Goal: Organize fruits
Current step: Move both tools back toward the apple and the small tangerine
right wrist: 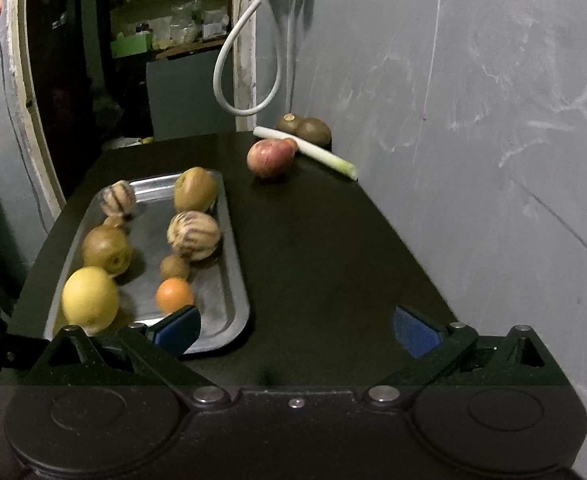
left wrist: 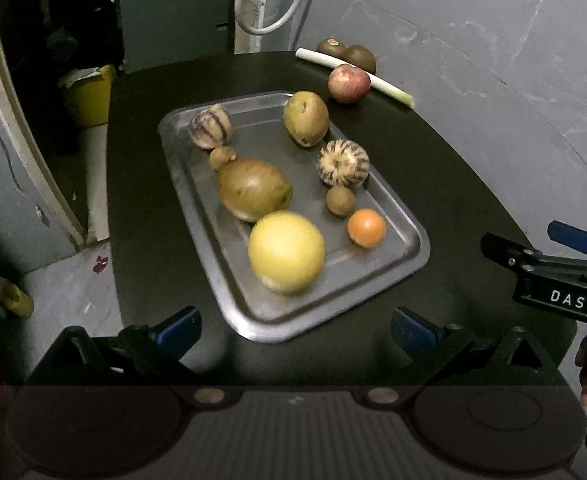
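Holding both empty: left gripper and right gripper spread wide at frame bottom. Mostly done, judging by eight fruits on the steel tray mid-frame, among them a yellow citrus and small orange. Left on the tabletop, upper right: red apple, two kiwis, beside a leek stalk.

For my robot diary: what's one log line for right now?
left hand-held gripper open | right hand-held gripper open | eight fruits on tray | apple off tray
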Demonstrator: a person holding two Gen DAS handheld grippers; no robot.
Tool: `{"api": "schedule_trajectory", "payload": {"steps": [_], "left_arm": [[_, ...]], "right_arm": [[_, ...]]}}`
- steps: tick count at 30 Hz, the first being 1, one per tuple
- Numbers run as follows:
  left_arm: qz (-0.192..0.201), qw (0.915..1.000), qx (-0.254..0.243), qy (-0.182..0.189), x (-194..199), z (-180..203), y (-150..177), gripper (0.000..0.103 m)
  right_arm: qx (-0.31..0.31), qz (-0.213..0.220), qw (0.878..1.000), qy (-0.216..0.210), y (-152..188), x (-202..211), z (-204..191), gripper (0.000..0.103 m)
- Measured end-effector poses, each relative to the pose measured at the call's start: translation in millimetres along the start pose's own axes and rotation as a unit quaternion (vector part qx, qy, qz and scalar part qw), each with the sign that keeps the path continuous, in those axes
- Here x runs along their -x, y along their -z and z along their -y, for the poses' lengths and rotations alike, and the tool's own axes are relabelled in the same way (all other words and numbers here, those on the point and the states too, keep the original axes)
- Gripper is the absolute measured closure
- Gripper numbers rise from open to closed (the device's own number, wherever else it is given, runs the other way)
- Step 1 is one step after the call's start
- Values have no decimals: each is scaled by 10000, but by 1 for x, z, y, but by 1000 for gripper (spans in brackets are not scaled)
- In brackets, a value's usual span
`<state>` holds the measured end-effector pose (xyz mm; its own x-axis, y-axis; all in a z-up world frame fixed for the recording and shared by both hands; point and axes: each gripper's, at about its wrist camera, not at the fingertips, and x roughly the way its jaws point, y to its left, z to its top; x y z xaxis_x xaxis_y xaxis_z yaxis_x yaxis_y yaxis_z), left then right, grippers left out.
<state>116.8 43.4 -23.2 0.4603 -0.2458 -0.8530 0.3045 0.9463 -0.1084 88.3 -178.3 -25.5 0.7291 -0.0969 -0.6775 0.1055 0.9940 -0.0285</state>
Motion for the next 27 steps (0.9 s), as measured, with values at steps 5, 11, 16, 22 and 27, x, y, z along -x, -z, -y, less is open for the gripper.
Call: {"api": "schedule_trajectory", "payload": {"steps": [5, 11, 16, 22, 27], "left_arm": [[-7, 9999, 33, -120, -16, 8, -39, 1], [205, 9995, 211, -124, -40, 11, -97, 1], [279, 9995, 140, -81, -69, 19, -148, 1], [279, 9992, 169, 252, -112, 22, -208, 1], [337, 9990, 54, 274, -154, 21, -258, 1]], "right_arm": [[-15, 86, 9999, -60, -21, -31, 14, 1], [43, 257, 9994, -243, -49, -76, 25, 1], [-36, 348, 9985, -429, -74, -118, 28, 1], [27, 288, 9961, -838, -105, -174, 19, 1], [80, 210, 9948, -992, -124, -223, 9, 1]]}}
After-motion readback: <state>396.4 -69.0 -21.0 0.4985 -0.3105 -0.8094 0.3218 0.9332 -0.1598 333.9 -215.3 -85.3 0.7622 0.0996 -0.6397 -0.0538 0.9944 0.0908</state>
